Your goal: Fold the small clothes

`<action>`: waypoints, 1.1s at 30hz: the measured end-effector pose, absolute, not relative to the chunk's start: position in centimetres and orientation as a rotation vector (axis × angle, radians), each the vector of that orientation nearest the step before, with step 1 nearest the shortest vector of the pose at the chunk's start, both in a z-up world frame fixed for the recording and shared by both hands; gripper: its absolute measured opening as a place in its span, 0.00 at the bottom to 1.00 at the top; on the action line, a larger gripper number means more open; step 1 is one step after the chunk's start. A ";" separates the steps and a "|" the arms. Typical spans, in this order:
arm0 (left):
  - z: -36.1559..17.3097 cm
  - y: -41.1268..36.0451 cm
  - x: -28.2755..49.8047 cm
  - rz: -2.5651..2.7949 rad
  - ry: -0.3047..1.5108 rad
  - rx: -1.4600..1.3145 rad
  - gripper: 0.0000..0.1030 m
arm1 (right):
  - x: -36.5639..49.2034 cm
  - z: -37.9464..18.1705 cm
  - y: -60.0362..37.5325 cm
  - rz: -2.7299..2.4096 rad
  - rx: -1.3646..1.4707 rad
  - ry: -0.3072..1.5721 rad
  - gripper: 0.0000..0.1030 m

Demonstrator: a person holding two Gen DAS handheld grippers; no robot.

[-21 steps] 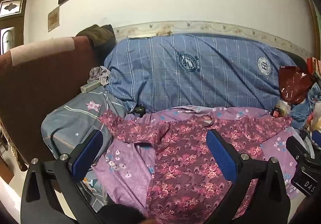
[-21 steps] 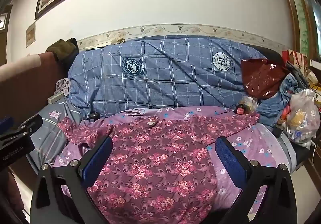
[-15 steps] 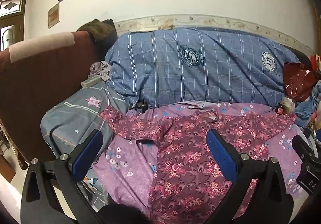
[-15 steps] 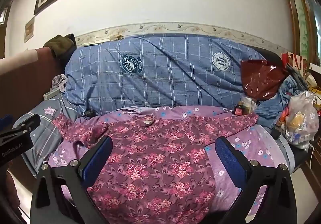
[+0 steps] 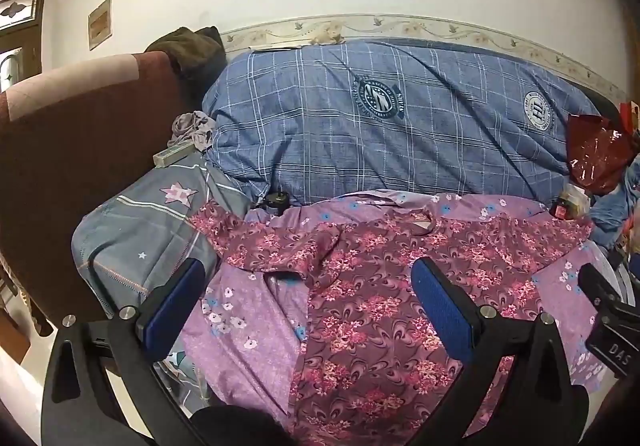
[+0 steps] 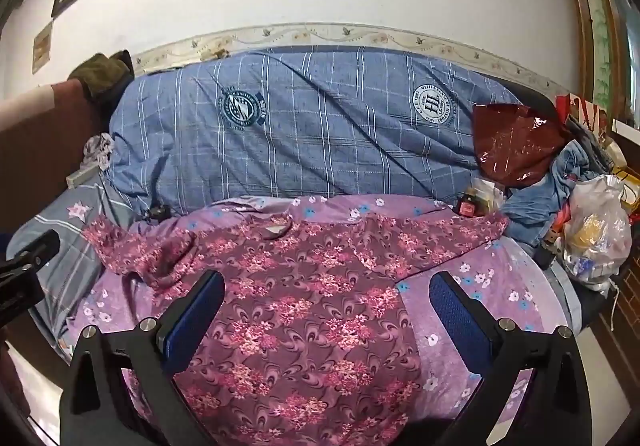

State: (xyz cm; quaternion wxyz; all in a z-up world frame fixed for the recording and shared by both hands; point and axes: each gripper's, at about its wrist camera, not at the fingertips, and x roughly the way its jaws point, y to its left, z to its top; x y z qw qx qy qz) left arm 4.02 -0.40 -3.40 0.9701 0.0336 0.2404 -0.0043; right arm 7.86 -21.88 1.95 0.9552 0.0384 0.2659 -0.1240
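A maroon shirt with pink flowers (image 5: 372,286) lies spread flat on a purple floral sheet (image 5: 248,318), sleeves out to both sides; it also shows in the right wrist view (image 6: 312,294). Its left sleeve (image 5: 240,238) is rumpled near a grey pillow. My left gripper (image 5: 308,286) is open and empty, hovering above the shirt's left side. My right gripper (image 6: 328,298) is open and empty above the shirt's middle and right side. The right gripper's body shows at the left wrist view's right edge (image 5: 608,318).
A blue plaid quilt (image 5: 380,126) is piled behind the shirt. A grey star pillow (image 5: 152,230) and a dark red headboard (image 5: 80,150) stand left. A red plastic bag (image 6: 516,142), small jars (image 6: 468,206) and a white bag of items (image 6: 596,234) crowd the right.
Both grippers have shifted slightly so the bed sits lower and closer in view. The shirt has not moved and both grippers stay open.
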 end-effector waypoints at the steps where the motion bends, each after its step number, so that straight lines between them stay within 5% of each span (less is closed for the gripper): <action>1: -3.5 -0.6 4.0 -0.014 0.485 0.073 1.00 | 7.8 1.8 -21.9 -0.255 0.072 0.541 1.00; 33: -5.5 -3.9 6.6 -0.060 0.559 0.123 1.00 | 10.7 -0.3 -23.6 -0.281 0.085 0.604 1.00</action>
